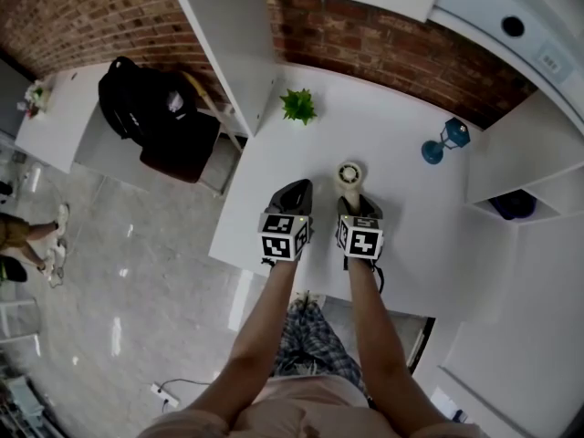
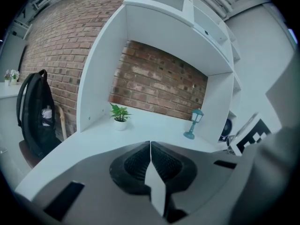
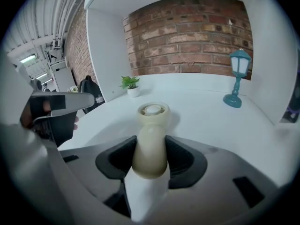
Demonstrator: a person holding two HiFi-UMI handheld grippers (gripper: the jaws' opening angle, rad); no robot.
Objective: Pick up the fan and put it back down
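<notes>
White desktop (image 1: 392, 121) set into a shelf recess, with a red brick wall (image 3: 187, 36) behind it, forms the work area.

1. Fan (image 3: 151, 125): a cream handheld unit with a smooth, matte, plastic-looking body, a round head and a tapered rounded handle. It lies along the gripper axis with the head pointing to 12 o'clock, face up. Whether the head rests on the desktop or hangs just above it cannot be settled.
2. Right gripper (image 3: 150, 151): clenched on the fan handle, with one ribbed black pad on each side. Gripping the handle probably keeps the wider head clear of the jaws.
3. Left gripper (image 2: 150, 159): pads pressed together with nothing between them. It is parked at 9 o'clock of the right gripper, apparently idle.
4. Stage: this grasp fits either a fan seized for lifting or one set down and awaiting release.
5. Surroundings: a small potted plant (image 1: 298, 106) with spiky green leaves stands at 11 o'clock of the fan. A teal lantern-shaped lamp (image 1: 445, 140) stands at 2 o'clock. Both are well apart from the fan. A black backpack (image 1: 141, 99) sits off the desk at 10 o'clock.
</notes>
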